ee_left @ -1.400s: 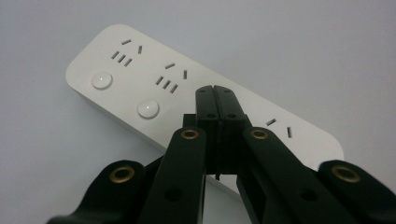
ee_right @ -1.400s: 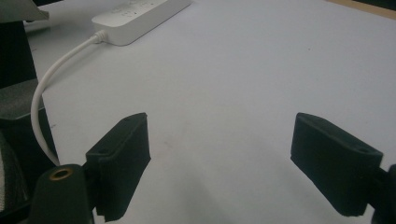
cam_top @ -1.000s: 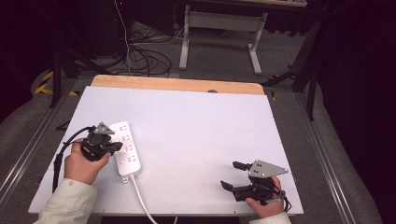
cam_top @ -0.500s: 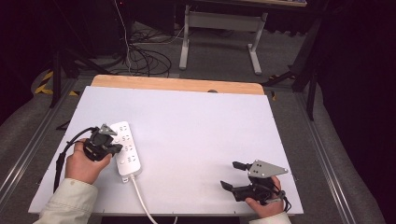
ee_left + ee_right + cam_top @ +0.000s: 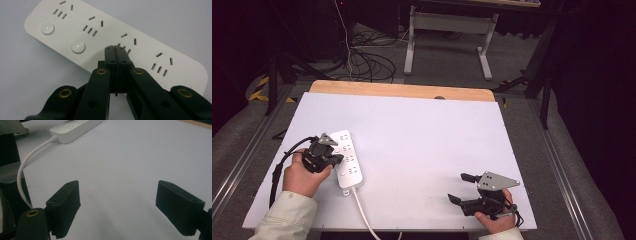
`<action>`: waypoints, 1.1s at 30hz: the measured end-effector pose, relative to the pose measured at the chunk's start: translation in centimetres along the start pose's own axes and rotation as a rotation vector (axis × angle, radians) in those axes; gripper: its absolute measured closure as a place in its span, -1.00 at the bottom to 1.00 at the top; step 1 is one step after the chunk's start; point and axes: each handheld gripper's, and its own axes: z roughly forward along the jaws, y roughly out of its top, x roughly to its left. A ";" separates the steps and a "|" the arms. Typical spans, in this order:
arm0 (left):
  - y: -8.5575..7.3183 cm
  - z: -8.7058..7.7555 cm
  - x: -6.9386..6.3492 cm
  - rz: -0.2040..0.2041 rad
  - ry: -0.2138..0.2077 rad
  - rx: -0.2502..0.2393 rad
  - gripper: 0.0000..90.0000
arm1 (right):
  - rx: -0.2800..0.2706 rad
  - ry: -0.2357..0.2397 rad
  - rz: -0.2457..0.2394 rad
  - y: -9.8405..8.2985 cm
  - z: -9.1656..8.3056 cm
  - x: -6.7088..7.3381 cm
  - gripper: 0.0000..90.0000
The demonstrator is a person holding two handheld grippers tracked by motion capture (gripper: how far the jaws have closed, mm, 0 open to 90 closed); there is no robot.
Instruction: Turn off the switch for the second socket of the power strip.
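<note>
Overhead: white power strip [image 5: 347,160] lying on the bench [image 5: 422,140] toward its left side, left gripper [image 5: 333,159] poised over it, right gripper [image 5: 458,187] parked well apart near the front edge. Closer, along the left gripper: fingers [image 5: 110,53] pressed together empty, tips over the strip's middle sockets, probably to poke a switch button [image 5: 78,46]. Along the right gripper: fingers [image 5: 66,205] spread wide, idle above bare bench.

A white-topped table [image 5: 422,145] with a bare wooden strip [image 5: 402,91] along its far edge stands on grey carpet [image 5: 447,60]. Beyond it sits a grey metal desk frame [image 5: 447,37] on 2 legs, with black cables [image 5: 362,57] tangled on the floor. Yellow-black hazard tape [image 5: 259,89] marks the left floor. The surroundings are dark.
</note>
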 end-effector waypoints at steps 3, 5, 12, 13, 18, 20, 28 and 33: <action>0.0 0.1 0.0 -0.003 0.000 0.003 1.00 | 0.000 -0.001 0.000 0.0 0.0 0.0 -0.55; -0.1 0.1 0.0 -0.007 -0.004 0.001 1.00 | 0.000 -0.001 0.001 0.0 0.0 0.0 -0.55; -0.2 0.1 0.2 -0.016 -0.012 -0.008 1.00 | 0.000 0.000 0.001 0.0 0.0 0.0 -0.55; -0.2 0.1 0.2 -0.015 -0.012 -0.009 1.00 | 0.000 0.000 0.001 0.0 0.0 0.0 -0.55; -0.3 0.1 0.1 -0.006 -0.004 -0.011 1.00 | 0.000 0.000 0.000 0.0 0.0 0.0 -0.55; -0.3 0.2 0.1 -0.008 -0.007 -0.012 1.00 | 0.000 -0.001 0.000 0.0 0.0 0.0 -0.55; -0.3 0.1 0.0 -0.009 -0.005 -0.007 1.00 | -0.001 -0.002 -0.002 0.0 -0.1 0.0 -0.55; -0.3 0.1 -0.1 0.001 0.011 -0.009 1.00 | -0.002 -0.002 -0.002 0.0 -0.1 0.0 -0.55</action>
